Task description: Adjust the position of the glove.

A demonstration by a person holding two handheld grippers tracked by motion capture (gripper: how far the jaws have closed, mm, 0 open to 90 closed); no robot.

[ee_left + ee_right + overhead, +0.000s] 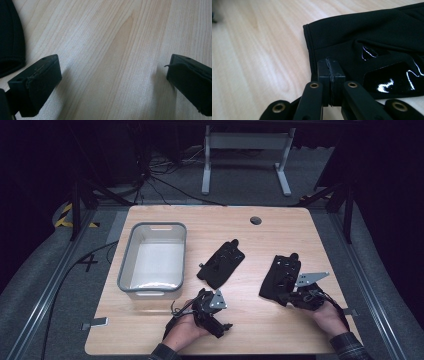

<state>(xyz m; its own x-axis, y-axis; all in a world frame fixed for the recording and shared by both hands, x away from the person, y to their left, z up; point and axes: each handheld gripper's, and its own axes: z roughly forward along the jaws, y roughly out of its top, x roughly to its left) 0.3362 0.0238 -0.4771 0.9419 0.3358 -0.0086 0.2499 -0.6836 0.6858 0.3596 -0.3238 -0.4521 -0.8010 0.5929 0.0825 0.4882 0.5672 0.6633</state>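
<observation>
Two black gloves lie flat on the wooden table [280, 227]. One glove [221, 264] is mid-table, the other glove [282, 275] is to its right. My left gripper [216, 312] is low over bare wood just below the middle glove. In the left gripper view it [113, 75] stands wide open with nothing between the jaws, and a glove edge [10, 37] shows at the left. My right gripper [289, 296] is at the near cuff of the right glove. Its jaws [330, 67] are shut together at the cuff hem of the glove [367, 32]. I cannot tell if fabric is pinched.
A grey plastic bin [126, 255] with a pale inside stands on the table's left half. A round cable hole [256, 220] sits near the far edge. Beyond the table are cables and a white desk frame [245, 150] on the floor.
</observation>
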